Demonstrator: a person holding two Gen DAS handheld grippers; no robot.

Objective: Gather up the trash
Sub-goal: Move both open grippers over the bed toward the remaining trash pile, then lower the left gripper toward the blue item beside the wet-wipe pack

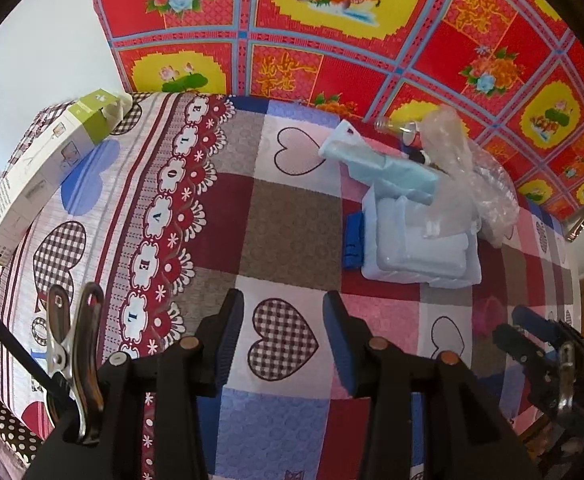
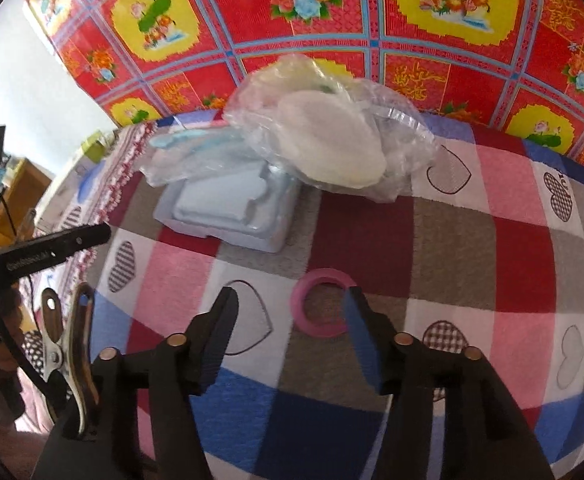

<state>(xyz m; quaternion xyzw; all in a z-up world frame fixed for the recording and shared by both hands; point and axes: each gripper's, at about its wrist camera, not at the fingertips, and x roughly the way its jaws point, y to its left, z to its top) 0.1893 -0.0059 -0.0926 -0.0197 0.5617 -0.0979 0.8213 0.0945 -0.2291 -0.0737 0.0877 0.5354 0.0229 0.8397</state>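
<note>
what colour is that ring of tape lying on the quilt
Pink; the tape ring shows best in the right wrist view, just ahead of the fingers.

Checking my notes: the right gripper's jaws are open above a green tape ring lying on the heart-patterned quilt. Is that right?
Not quite: the tape ring is pink, not green, as the right wrist view shows. The rest holds: the right gripper has its jaws open above it, on the heart-patterned quilt.
</note>
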